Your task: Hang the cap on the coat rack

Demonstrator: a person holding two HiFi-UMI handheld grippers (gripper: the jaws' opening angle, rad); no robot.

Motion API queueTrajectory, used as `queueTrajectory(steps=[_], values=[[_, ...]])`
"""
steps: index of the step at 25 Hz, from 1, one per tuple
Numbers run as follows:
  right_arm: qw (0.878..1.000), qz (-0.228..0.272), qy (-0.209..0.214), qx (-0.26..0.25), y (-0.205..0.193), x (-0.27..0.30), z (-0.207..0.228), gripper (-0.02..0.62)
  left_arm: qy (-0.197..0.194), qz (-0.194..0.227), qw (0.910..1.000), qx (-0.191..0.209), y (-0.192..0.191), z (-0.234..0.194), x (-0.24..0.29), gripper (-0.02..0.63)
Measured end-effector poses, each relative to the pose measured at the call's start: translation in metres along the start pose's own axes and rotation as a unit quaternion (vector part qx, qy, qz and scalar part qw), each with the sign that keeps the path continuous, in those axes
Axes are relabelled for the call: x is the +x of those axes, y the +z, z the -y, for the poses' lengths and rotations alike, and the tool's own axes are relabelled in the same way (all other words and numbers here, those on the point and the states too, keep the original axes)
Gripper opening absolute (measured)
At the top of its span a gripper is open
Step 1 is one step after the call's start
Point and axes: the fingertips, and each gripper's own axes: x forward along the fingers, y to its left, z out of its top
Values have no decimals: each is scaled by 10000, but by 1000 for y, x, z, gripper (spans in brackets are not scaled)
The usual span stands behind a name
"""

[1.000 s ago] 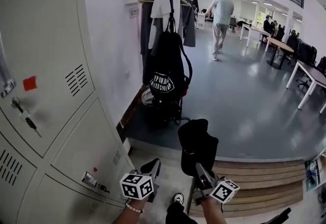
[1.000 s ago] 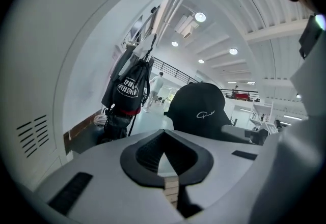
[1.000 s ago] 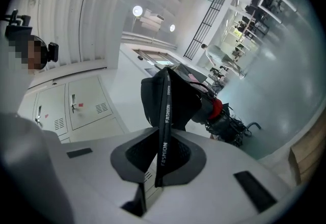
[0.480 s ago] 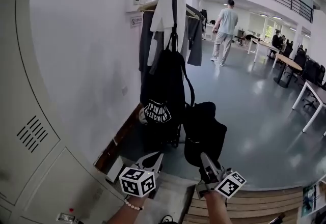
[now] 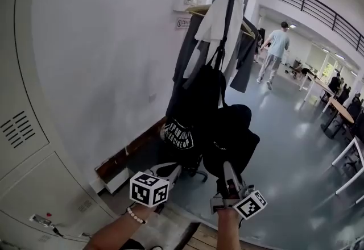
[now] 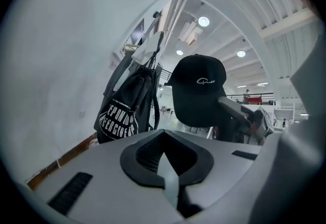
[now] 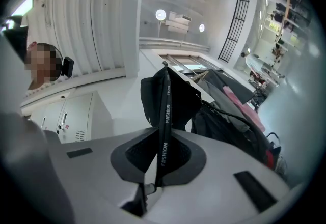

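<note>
The black cap (image 5: 230,141) hangs upright from my right gripper (image 5: 227,174), which is shut on the cap's back strap (image 7: 164,141) printed "FASHION". The cap's crown (image 7: 168,101) rises beyond the jaws. It is held just right of a black drawstring bag (image 5: 193,107) hanging on the coat rack (image 5: 219,10), which also carries a white garment and grey jackets. My left gripper (image 5: 166,172) is shut and empty, low and left of the cap. From the left gripper (image 6: 165,167) I see the cap's front (image 6: 198,95) and the bag (image 6: 125,111).
Grey lockers (image 5: 23,146) stand at the left along a white wall (image 5: 102,61). A wooden step edge (image 5: 213,237) is below my hands. A person (image 5: 276,50) walks away across the grey floor, and desks (image 5: 335,112) line the far right.
The view has closed in on the coat rack and the lockers have slid off to the left. Both grippers and the cap now sit close beside the hanging bag.
</note>
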Motion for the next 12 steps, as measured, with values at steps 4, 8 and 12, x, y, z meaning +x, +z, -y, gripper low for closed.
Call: queueTrajectory(steps=[4,8,12], values=[[9973,73,698,192,24,58,7,17,48,233,9997,-4,27,-10,6,3],[9926,161,1203,-12,60,117,-2,17,-10,579,9980,263,80,-15,15,3],[9889,222,1413,-390,91,171,-4,17,-102,1019,9937,455,137,-27,29,3]])
